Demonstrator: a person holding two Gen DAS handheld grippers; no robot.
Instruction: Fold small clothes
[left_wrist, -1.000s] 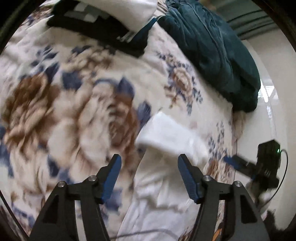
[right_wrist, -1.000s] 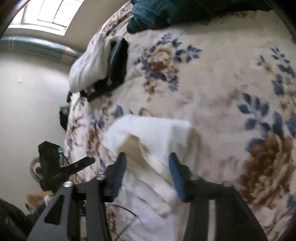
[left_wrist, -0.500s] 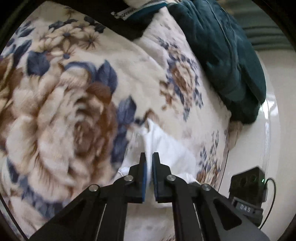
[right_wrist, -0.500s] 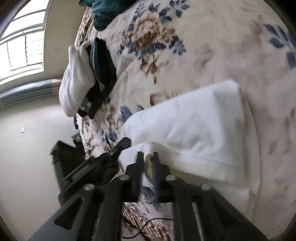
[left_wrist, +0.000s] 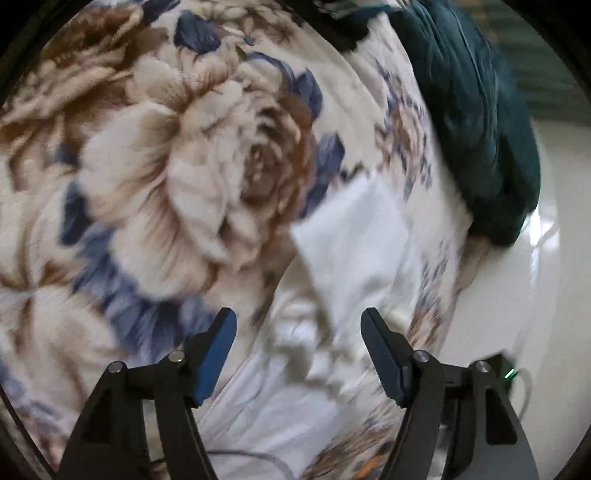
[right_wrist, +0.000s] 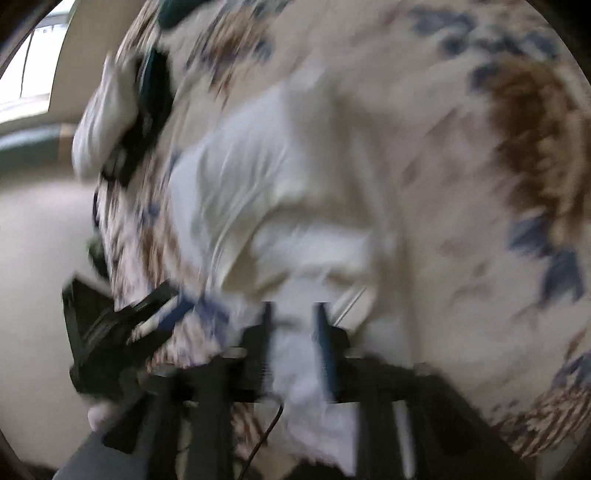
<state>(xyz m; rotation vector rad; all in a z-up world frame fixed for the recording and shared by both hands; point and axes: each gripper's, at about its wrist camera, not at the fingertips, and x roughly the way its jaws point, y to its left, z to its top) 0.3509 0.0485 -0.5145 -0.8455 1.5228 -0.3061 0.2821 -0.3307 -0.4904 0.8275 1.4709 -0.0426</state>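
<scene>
Now released: left tongs (left_wrist: 298, 345) have spread wide above the white garment (left_wrist: 354, 236) on the floral bed (left_wrist: 166, 166).
Right tongs (right_wrist: 293, 332), pinched shut half a second ago, stand parted around blurred white cloth.

**White garment, partly folded, on the bed**

The white garment (left_wrist: 351, 236) lies ahead of my left claw (left_wrist: 297, 354), on the floral bedspread (left_wrist: 166, 177). Its far part is a flat, smooth-edged panel with a squared corner pointing away from me. Nearer me the cloth bunches into soft creases and shadowed folds, then spreads into a broader, flatter sheet at the bottom of the view. Motion blur hides finer detail.

From my right claw (right_wrist: 293, 332), the same garment (right_wrist: 258, 177) shows as a wide white mass, wrinkled along its length. A rumpled fold of it sits between my right claw's fingers. Heavy blur; I cannot make out hems or seams.
</scene>
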